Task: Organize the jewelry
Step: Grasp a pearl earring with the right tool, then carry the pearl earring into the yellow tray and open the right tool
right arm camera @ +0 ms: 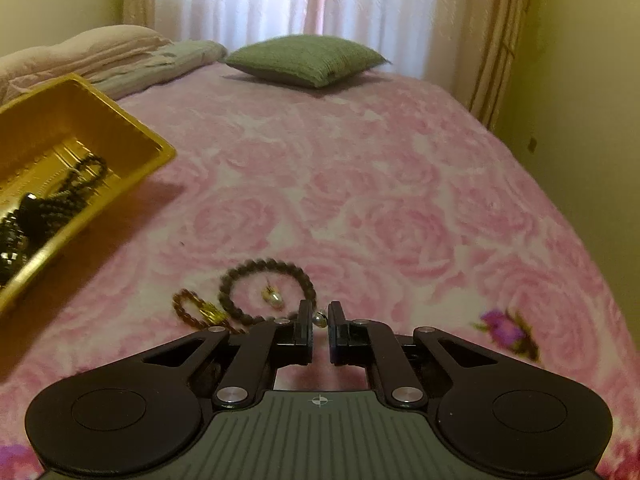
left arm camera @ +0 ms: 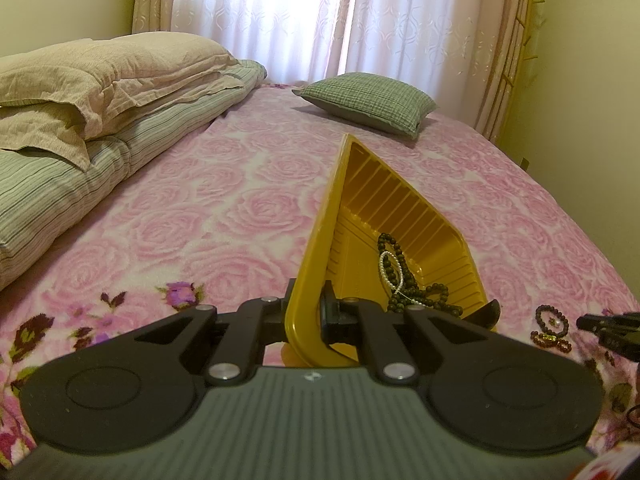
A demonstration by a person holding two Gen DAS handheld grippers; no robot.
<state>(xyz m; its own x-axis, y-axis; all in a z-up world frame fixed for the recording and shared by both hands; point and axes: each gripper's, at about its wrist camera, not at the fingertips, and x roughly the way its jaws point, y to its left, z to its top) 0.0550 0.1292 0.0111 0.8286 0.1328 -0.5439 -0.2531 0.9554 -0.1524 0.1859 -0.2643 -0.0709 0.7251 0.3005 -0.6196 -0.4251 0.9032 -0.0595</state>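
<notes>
My left gripper (left arm camera: 308, 312) is shut on the near rim of a yellow plastic tray (left arm camera: 320, 248) and holds it tilted above the bed. A dark bead necklace (left arm camera: 420, 292) and a white pearl bracelet (left arm camera: 390, 268) lie inside; the tray also shows in the right wrist view (right arm camera: 152, 144). My right gripper (right arm camera: 319, 316) is low over the bed, jaws narrowly apart around a small silver pearl-like piece (right arm camera: 320, 319). Just ahead lie a dark bead bracelet (right arm camera: 240, 276), a gold earring (right arm camera: 273, 295) and a red bead bracelet with gold charm (right arm camera: 192, 306). The red bracelet also shows in the left wrist view (left arm camera: 552, 326).
The bed has a pink rose blanket (right arm camera: 360, 180). A green checked pillow (left arm camera: 368, 100) lies at the far end by the curtains. Folded beige and striped quilts (left arm camera: 100, 92) are stacked at the left. A yellow wall runs along the right side.
</notes>
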